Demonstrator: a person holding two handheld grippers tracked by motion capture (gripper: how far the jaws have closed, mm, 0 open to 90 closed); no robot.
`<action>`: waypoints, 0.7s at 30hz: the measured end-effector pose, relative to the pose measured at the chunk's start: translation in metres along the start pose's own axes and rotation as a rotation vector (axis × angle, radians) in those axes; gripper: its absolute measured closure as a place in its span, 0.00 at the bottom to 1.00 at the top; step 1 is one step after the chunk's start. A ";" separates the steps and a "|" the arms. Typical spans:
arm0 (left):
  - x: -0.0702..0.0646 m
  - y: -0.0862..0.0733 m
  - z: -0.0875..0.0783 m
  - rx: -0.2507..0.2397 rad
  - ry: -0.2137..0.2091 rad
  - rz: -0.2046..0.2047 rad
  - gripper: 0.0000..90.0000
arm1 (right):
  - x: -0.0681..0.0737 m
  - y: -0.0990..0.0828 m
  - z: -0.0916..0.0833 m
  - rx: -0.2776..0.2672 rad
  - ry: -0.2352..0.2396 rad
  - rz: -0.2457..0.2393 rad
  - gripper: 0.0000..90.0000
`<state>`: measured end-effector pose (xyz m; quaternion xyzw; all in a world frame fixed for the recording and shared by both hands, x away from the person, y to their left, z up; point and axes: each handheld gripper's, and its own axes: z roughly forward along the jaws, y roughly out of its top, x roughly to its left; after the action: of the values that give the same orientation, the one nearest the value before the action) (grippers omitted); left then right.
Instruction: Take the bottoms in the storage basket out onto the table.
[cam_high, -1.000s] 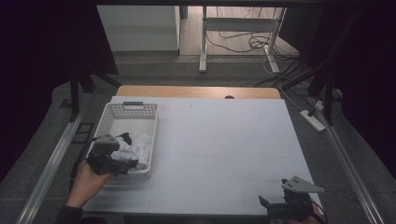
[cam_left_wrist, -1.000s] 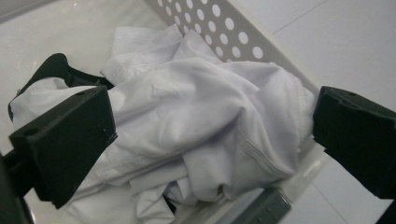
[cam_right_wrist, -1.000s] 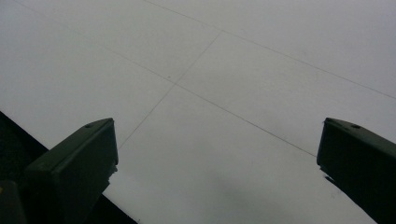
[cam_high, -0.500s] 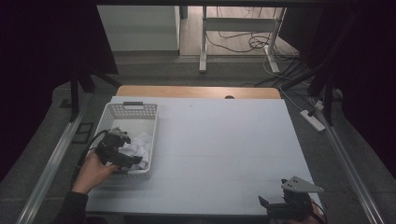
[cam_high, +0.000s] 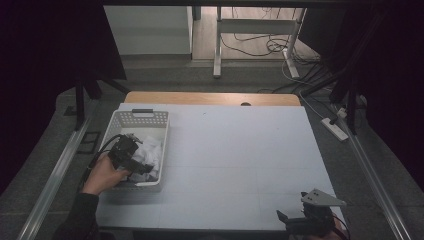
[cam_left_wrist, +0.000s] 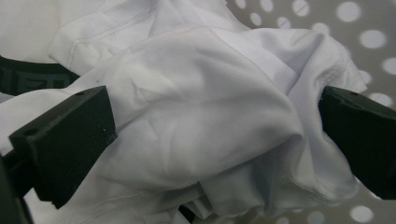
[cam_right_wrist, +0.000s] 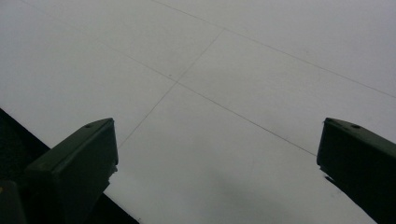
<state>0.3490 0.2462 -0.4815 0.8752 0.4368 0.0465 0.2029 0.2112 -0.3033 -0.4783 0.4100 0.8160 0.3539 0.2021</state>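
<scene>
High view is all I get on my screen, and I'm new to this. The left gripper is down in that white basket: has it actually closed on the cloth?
Observer: Not yet. In the left gripper view, the left gripper has its jaws wide apart, with a bunched fold of the white cloth between them.
Operator: Is it all white in there?
Observer: No, a dark band lies among the folds.
Operator: And the basket itself?
Observer: Its wall is pierced with round holes.
Operator: The other gripper?
Observer: The right gripper is open over the bare table, with nothing between its jaws.
</scene>
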 end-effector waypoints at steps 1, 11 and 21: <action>0.003 0.003 0.002 0.014 -0.003 0.002 0.00 | 0.000 0.000 0.000 0.000 0.000 0.000 0.00; 0.015 0.011 0.026 0.061 -0.038 -0.010 0.00 | 0.000 0.000 0.000 0.002 0.002 -0.003 0.00; 0.023 0.013 0.041 0.048 -0.034 -0.053 0.00 | 0.001 0.000 0.001 0.006 0.002 -0.005 0.00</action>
<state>0.3830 0.2446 -0.5159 0.8686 0.4572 0.0157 0.1904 0.2113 -0.3024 -0.4786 0.4080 0.8183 0.3514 0.2010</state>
